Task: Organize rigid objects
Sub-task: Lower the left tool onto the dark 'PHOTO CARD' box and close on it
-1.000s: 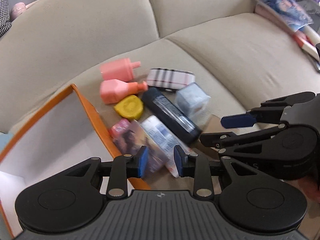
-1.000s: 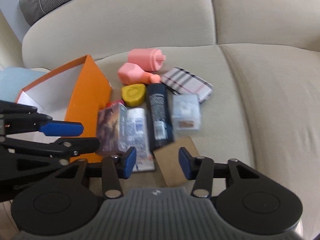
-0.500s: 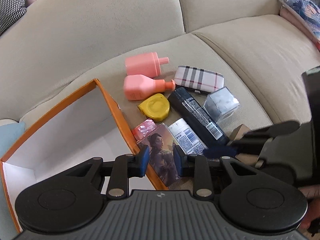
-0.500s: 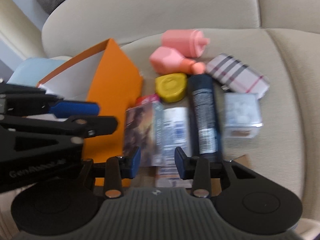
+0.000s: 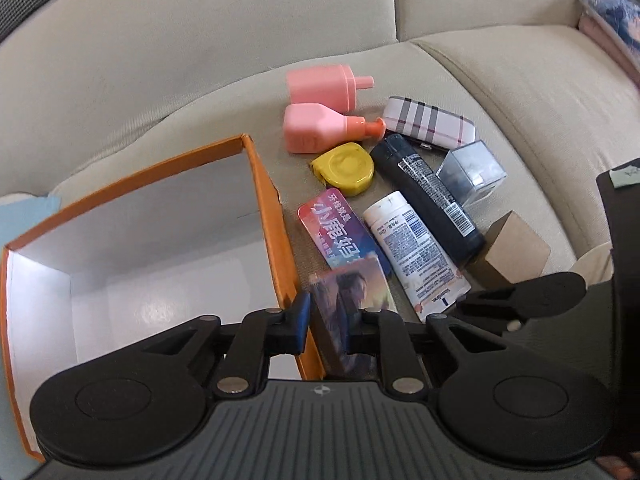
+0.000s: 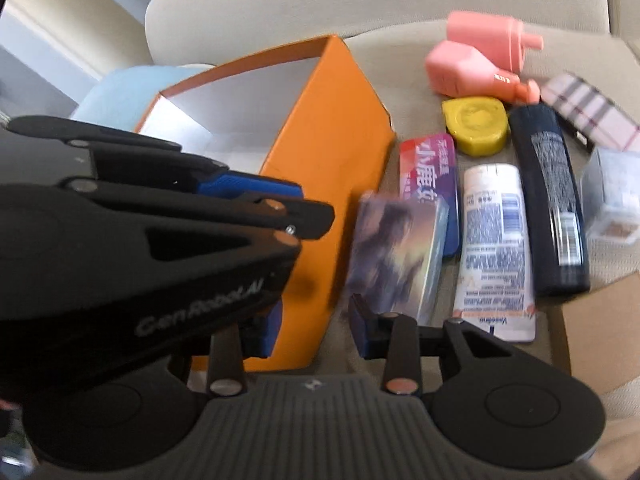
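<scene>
Where the left wrist view looks down between its own fingers, the left gripper (image 5: 326, 326) is clamped on a picture-printed box (image 5: 352, 296), its pads pressed on both sides, right beside the near corner of the orange box (image 5: 276, 216), whose white inside shows open and bare. That view lays out the whole cluster on the beige sofa (image 5: 200, 60): two pink bottles (image 5: 320, 112), a yellow tape measure (image 5: 346, 168), a purple tin (image 5: 340, 232), a white tube (image 5: 416, 248), a black bottle (image 5: 428, 196), a plaid case (image 5: 432, 122), a clear cube (image 5: 472, 172) and a brown carton (image 5: 516, 248). It catches only a dark edge of the other tool at lower right. From the right wrist view, blurred, the left tool's black body fills the left side, and the orange box's outer wall (image 6: 332, 160) shows instead of its floor. The right gripper (image 6: 316, 328) stands partly parted with nothing between its pads, low before that wall, the picture-printed box just above its right finger (image 6: 362, 332).
</scene>
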`<state>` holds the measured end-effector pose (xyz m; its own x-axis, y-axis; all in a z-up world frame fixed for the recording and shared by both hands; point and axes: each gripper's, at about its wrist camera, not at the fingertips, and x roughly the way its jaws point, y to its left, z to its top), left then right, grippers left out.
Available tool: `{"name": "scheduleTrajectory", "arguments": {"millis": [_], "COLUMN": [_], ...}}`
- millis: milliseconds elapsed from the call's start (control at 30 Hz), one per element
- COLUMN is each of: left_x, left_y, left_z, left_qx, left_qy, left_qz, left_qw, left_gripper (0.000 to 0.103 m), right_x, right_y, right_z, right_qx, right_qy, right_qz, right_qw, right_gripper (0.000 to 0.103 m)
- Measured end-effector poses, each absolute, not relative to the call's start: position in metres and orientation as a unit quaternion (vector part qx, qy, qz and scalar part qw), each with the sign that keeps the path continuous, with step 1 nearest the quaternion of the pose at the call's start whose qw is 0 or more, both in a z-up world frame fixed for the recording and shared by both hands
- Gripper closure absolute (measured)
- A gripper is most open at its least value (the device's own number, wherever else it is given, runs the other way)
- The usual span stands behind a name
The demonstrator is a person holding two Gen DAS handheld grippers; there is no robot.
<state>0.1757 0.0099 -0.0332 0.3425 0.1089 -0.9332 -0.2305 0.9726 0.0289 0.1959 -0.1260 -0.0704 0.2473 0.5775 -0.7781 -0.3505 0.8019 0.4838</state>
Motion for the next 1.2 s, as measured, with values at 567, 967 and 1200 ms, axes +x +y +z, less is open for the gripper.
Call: {"name": "scheduleTrajectory", "arguments": {"millis": [567, 967, 1200], "left_x": [0.204, 0.214, 0.218], "left_y": [-0.001, -0.04, -0.066], "left_z": [-0.049, -0.072, -0.091], "left_qx": [-0.154, -0.084, -0.036], "left_qy": [0.574, 0.589, 0.609], "left_qz": [0.114, 0.205, 0.216], "left_qw": [0.796, 0.777, 0.762], "left_gripper": [0.074, 0.046, 0.044], "right_x": [0.225, 0.2, 0.196], "right_y": [-0.187, -0.238, -0.256], "right_z": [-0.091, -0.088, -0.089], "right_qx": [0.118, 0.158, 0.216], "right_qy": [0.533, 0.528, 0.513], "right_qz": [0.186, 0.158, 0.159], "right_qw": [0.817, 0.819, 0.816], "right_gripper": [0.065, 0.074, 0.076]}}
